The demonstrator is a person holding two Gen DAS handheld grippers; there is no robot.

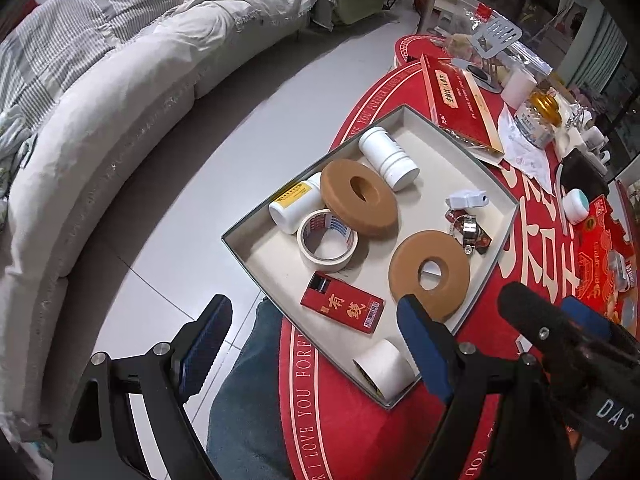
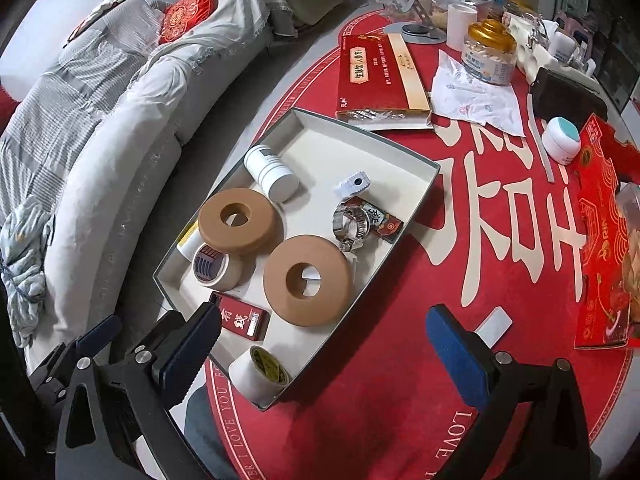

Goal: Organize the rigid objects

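Observation:
A shallow grey box (image 1: pixel 460 136) (image 2: pixel 404 152) on the red round table holds two brown rings (image 1: pixel 430 274) (image 2: pixel 308 280), masking tape (image 1: pixel 326 246) (image 2: pixel 218 266), two white bottles (image 1: pixel 388 158) (image 2: pixel 270 172), a red card box (image 1: pixel 342 308) (image 2: pixel 242 318), a white tape roll (image 1: pixel 384 368) (image 2: pixel 258 372), a white clip and a metal clamp (image 2: pixel 352 222). My left gripper (image 1: pixel 316 344) is open and empty at the box's near edge. My right gripper (image 2: pixel 324 348) is open and empty over the box's near corner; its tip also shows in the left wrist view (image 1: pixel 532 312).
The far side of the table carries a long red box (image 2: pixel 380 76), a gold-lidded jar (image 2: pixel 490 52), a small white jar with teal lid (image 2: pixel 562 140), a red printed carton (image 2: pixel 608 232) and paper. A grey sofa (image 1: pixel 100 120) curves at the left across tiled floor.

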